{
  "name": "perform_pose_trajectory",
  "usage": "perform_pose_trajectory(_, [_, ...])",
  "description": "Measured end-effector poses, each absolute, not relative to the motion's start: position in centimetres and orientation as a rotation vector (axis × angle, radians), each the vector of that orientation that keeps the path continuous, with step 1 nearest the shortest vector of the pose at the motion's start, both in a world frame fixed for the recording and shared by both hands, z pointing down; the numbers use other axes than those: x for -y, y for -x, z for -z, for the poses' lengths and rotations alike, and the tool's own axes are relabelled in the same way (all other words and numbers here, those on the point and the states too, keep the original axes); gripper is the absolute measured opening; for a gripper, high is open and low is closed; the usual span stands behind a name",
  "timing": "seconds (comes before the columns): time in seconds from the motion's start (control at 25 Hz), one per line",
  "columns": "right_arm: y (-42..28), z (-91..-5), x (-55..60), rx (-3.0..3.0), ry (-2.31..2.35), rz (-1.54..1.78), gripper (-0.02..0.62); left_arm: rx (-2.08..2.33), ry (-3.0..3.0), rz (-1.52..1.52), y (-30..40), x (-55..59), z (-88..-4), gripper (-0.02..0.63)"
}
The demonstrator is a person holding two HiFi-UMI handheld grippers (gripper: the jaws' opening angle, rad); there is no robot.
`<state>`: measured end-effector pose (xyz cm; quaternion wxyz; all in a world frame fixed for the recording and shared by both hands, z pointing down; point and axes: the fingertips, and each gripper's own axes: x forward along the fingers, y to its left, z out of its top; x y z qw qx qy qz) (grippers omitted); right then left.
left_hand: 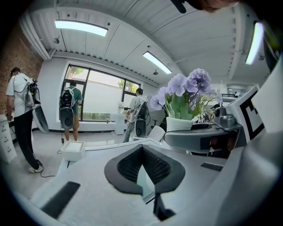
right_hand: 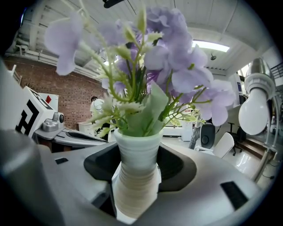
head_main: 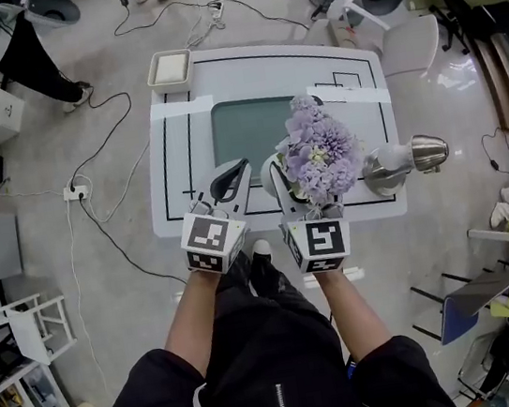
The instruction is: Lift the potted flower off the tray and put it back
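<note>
We hold the potted flower (head_main: 321, 155) over the table's (head_main: 172, 191) near edge, beside the tray (head_main: 243, 128), with the right gripper (head_main: 306, 201) clamped on its pot. A lamp (head_main: 413, 157) crowds the right. The left gripper (head_main: 230, 178), jaws together and empty, reaches forward alongside.

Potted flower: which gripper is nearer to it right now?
Right. The right gripper is clamped on the potted flower, with a jaw on either side of its white pot. The left gripper is shut and empty, off to the flower's left, not touching it.
</note>
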<state>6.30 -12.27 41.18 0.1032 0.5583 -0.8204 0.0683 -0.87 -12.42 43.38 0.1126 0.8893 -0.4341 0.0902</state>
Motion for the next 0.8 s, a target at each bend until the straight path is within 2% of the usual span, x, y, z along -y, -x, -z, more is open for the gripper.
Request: perform_pose_trajectory(0.8, [-6.7, -43.2, 13.0, 2.406, -1.633, -0.233, 0.245, 1.261, -2.589, -0.263, 0.7, 12.8, -44.5, 0.005])
